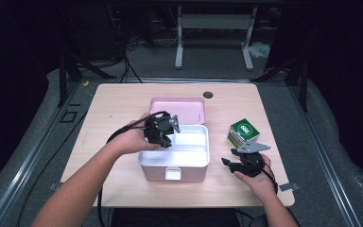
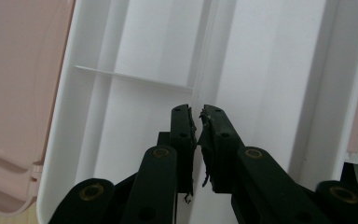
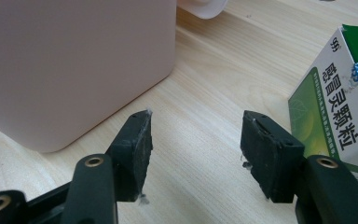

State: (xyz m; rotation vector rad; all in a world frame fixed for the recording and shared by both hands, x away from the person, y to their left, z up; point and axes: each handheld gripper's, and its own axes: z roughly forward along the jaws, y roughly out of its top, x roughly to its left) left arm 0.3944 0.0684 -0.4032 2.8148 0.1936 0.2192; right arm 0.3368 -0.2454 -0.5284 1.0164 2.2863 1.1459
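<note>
The right gripper, jaws standing wide and empty, is sitting just near of the green box; the left gripper, nearly closed, is hanging over the pink case.

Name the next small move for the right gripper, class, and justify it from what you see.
Probably ease the right gripper sideways to the green medicine box. Its jaws stand open with only bare table between them, the box sits just beside one jaw, and the pink storage box is open.
</note>
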